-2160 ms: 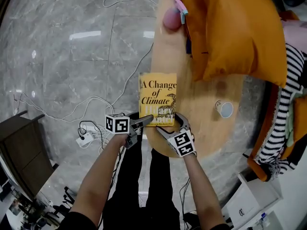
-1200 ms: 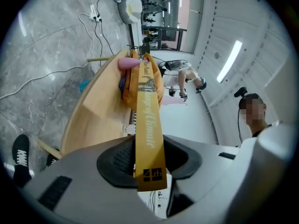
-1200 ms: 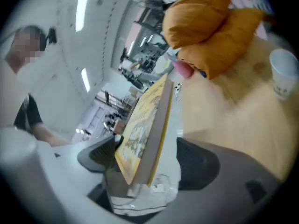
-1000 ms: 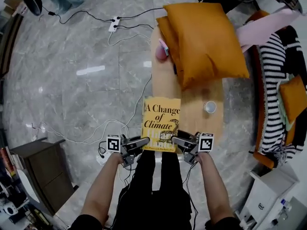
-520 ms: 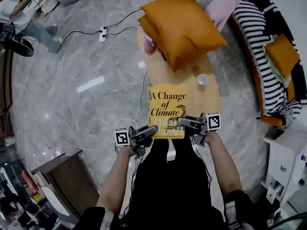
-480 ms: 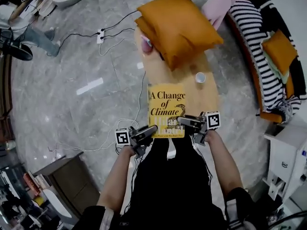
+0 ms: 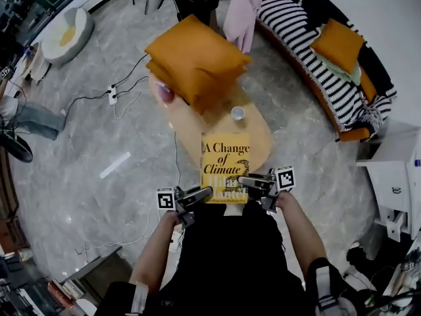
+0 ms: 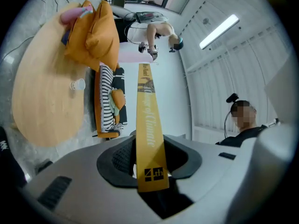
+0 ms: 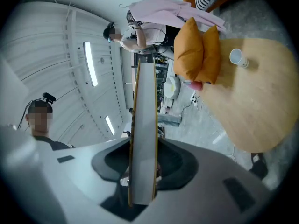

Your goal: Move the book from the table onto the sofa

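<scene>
The yellow book (image 7: 224, 165) hangs level in mid-air, cover up, well apart from the striped sofa (image 7: 316, 71).

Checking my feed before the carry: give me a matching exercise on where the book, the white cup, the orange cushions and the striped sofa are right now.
Things:
1. book
2. white cup
3. orange cushions
4. striped sofa

Places:
A. stacked at the far end of the table
B. clamped at its near edge by the left gripper and the right gripper
C. standing alone on the bare tabletop
D. on the floor to the right, apart from the table

Pairs: 1-B, 2-C, 3-A, 4-D.

The right gripper has just been closing, with the book between.
</scene>
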The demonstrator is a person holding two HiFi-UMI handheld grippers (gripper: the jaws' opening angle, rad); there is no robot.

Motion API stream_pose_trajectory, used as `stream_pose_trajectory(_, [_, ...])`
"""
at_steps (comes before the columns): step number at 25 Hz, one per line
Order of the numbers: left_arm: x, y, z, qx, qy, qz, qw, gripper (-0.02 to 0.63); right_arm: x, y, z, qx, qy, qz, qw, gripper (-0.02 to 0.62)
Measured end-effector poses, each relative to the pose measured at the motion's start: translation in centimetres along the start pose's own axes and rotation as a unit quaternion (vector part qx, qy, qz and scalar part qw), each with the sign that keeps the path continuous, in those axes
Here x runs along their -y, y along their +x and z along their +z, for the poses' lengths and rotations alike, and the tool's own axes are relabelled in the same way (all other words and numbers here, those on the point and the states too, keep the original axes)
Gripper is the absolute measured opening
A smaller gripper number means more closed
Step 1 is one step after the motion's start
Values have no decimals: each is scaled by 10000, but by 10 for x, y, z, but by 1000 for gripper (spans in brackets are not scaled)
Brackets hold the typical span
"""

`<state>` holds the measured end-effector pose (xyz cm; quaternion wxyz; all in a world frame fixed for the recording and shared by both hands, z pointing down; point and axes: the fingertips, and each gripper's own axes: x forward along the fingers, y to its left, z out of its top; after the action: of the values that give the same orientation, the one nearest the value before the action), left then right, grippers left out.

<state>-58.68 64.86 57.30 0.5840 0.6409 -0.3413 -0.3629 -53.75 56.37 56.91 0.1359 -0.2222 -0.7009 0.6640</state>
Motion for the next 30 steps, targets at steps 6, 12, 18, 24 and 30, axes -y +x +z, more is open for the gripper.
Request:
stream_pose_trajectory(6, [7, 64, -26, -452, 260, 49, 9986, 144, -16, -71, 1, 458, -220, 57, 9987, 153])
stream_pose_trajectory(12, [5, 142, -71, -491, 318, -53, 9983, 144, -26, -167, -7, 1049, -281, 87, 9940, 153])
stream_pose_trajectory(18, [3, 204, -127, -574, 109, -232, 9980, 144, -35, -249, -25, 1403, -540, 0, 9886, 155])
stream_pose_trajectory(24, [10, 263, -179, -1260, 515, -141, 9906, 144, -52, -327, -57, 1772, -573, -120, 9824, 155])
stream_pose_trajectory(30, [27, 309, -219, -1968, 597, -103, 9786, 144, -70, -384, -83, 2195, -589, -194, 9736, 153])
